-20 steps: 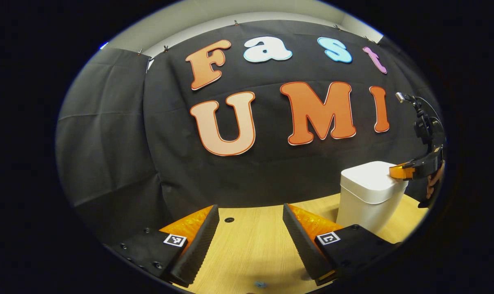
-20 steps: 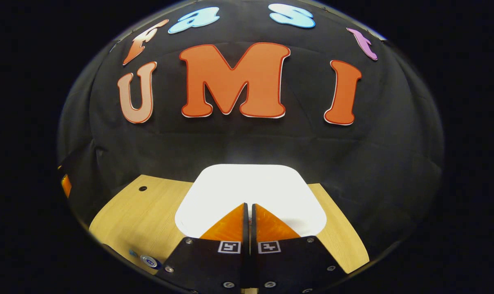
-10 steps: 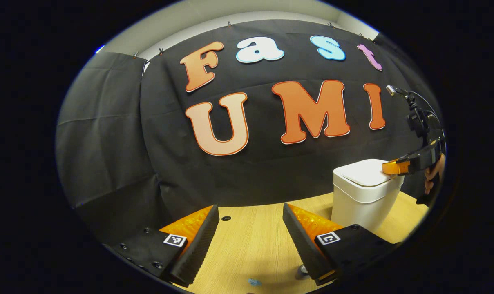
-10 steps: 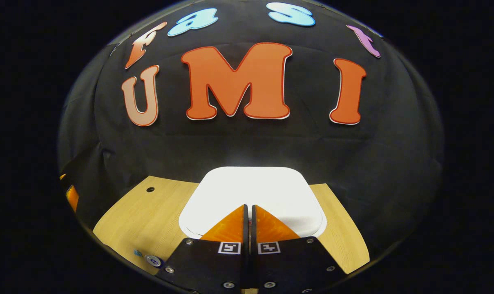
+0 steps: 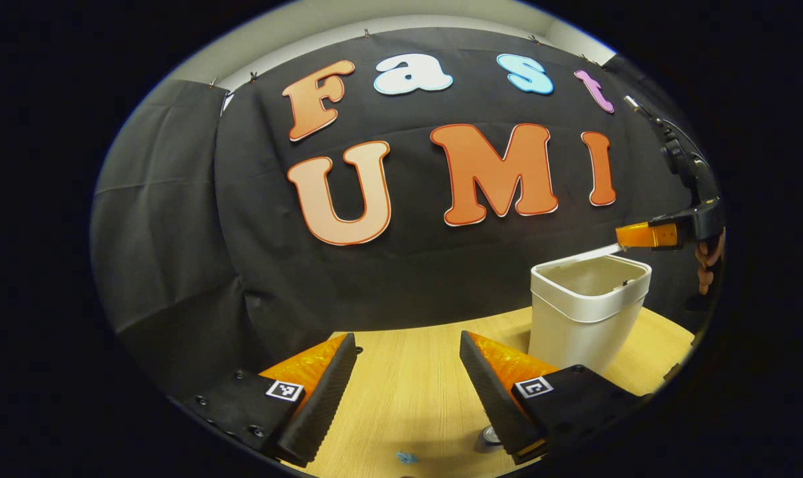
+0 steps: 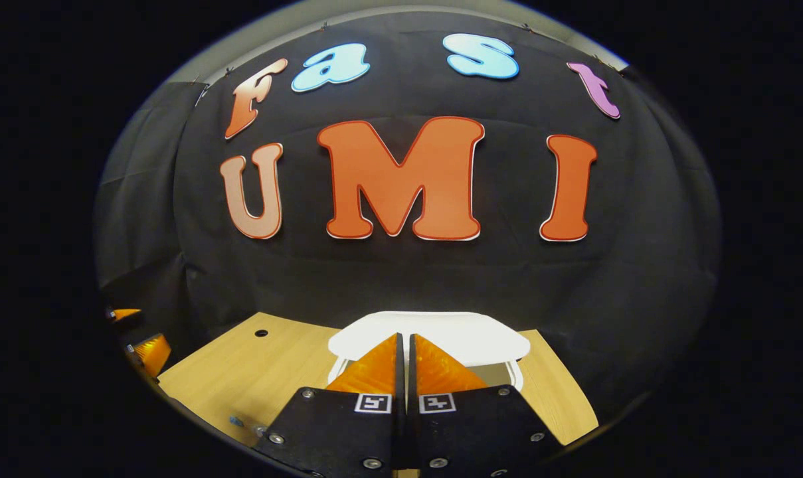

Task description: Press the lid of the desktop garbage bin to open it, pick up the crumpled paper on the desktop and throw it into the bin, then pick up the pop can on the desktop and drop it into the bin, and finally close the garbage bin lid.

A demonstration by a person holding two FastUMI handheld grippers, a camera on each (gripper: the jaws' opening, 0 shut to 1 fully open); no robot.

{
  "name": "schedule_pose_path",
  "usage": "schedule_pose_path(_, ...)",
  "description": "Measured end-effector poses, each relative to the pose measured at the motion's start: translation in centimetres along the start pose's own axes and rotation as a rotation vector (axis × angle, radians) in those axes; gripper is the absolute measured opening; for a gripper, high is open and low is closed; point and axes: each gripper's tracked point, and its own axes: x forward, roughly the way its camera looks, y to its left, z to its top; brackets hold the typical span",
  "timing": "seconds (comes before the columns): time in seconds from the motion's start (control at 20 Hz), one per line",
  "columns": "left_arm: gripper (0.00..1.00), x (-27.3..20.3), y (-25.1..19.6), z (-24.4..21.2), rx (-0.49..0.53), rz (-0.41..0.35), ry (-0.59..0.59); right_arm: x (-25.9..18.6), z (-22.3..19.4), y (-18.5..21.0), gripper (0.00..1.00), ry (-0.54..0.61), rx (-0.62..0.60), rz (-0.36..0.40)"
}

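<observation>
The bin stands at the right of the left gripper view, on the wooden table, white, its mouth open and the hollow inside showing. The lid is raised: in the right gripper view it sits low in the middle of the frame as a white slab, tilted up, with the bin's rim below it at the right. The right gripper is at the bottom centre of that view, its two fingers pressed together with no gap worth naming and nothing between them, tips just in front of the lid. In the left gripper view the same gripper pokes in from the right edge, its tip at the lid's thin edge above the bin, a hand behind it. The left gripper is at the bottom of its own view, fingers spread wide over bare table, holding nothing. The can peeks out at the bottom, partly hidden by the right-hand finger
</observation>
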Motion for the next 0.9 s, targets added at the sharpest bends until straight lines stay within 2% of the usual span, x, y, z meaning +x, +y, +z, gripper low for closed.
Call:
schedule_pose_path(0.35, 1.0, 1.9, 0.9, -5.2, -0.042, -0.102, 0.142, -1.8, -1.9, 4.8, 0.01, 0.018, -0.037, 0.042)
schedule_pose_path(0.7, 1.0, 1.2, 0.0, -13.5, -0.09, -0.21, 0.382, -2.8, -6.8, 8.5, 0.02, 0.143, -0.069, 0.047)
schedule_pose_path(0.85, 1.0, 0.4, -0.3, -16.9, -0.119, -0.233, 0.488, -3.4, -8.7, 9.8, 0.08, 0.187, -0.059, 0.052)
schedule_pose_path(0.9, 0.92, 0.3, -0.3, -17.8, -0.13, -0.241, 0.515, -3.5, -9.3, 10.2, 0.14, 0.201, -0.054, 0.056)
